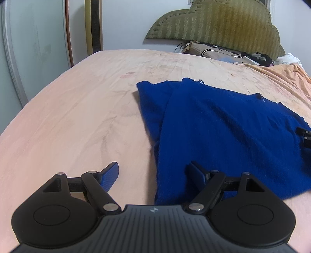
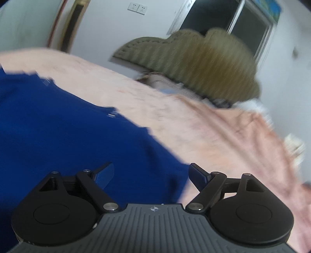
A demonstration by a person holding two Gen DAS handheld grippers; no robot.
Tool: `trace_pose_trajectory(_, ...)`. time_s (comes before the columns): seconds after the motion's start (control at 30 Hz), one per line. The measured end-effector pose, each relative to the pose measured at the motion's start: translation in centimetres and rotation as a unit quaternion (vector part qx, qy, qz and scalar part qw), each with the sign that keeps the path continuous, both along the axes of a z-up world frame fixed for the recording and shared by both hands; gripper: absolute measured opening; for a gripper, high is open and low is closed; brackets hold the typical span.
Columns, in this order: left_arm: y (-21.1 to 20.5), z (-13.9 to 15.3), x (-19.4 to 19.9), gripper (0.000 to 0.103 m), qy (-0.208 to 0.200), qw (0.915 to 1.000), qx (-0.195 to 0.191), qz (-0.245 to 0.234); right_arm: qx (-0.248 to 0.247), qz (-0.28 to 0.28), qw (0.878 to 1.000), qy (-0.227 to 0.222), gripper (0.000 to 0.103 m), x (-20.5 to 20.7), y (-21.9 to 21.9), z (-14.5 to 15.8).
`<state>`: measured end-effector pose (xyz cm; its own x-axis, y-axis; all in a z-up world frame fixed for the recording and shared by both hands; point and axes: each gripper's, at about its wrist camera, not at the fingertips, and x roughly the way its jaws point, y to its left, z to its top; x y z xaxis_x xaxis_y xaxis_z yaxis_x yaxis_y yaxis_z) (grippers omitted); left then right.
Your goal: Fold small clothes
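Observation:
A royal-blue knit garment lies flat on the peach bed sheet, with a folded layer along its left side. My left gripper is open and empty at the garment's near left edge; one finger is over the sheet, the other over the blue cloth. My right gripper is open and empty above the garment's near right edge; the right wrist view is motion-blurred. The right gripper's tip also shows in the left wrist view at the far right.
An olive quilted headboard stands against the wall. A pillow and dark clutter lie at the head of the bed. A door and dark frame are at the left. A window is behind the headboard.

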<state>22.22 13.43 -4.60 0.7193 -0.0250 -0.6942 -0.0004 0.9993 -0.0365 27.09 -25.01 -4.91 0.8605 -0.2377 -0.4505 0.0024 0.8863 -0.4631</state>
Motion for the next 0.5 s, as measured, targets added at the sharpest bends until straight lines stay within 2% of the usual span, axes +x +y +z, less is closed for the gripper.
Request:
trace_pose_trajectory(0.07, 0.1, 0.2, -0.4, 0.079, 0.0, 1.0, 0.005, 0.002, -0.004, -0.018, 1.0, 0.009, 0.085, 0.3, -0.3, -0.1)
trace_pose_trajectory(0.13, 0.2, 0.4, -0.8, 0.079, -0.002, 0.9999, 0.008, 0.006, 0.0, -0.003, 1.0, 0.027, 0.085, 0.0, 0.3, 0.0)
trace_pose_trajectory(0.23, 0.3, 0.7, -1.3, 0.079, -0.004, 0.9999, 0.014, 0.009, -0.041, 0.025, 0.999, -0.006, 0.086, -2.1, 3.2, 0.8)
trace_pose_trajectory(0.3, 0.6, 1.0, -1.6, 0.079, -0.003, 0.9995, 0.026, 0.018, -0.025, 0.081, 0.996, -0.017, 0.087, -4.1, 5.7, 1.8)
trace_pose_trajectory(0.4, 1.7, 1.6, -2.1, 0.079, -0.005, 0.998, 0.039, 0.049, 0.033, 0.205, 0.978, -0.002, 0.087, -7.5, 10.0, 3.2)
trace_pose_trajectory(0.5, 2.7, 2.3, -2.7, 0.079, -0.016, 0.9954, 0.061, 0.072, 0.038, 0.312, 0.949, 0.018, 0.085, -10.0, 14.9, 3.3)
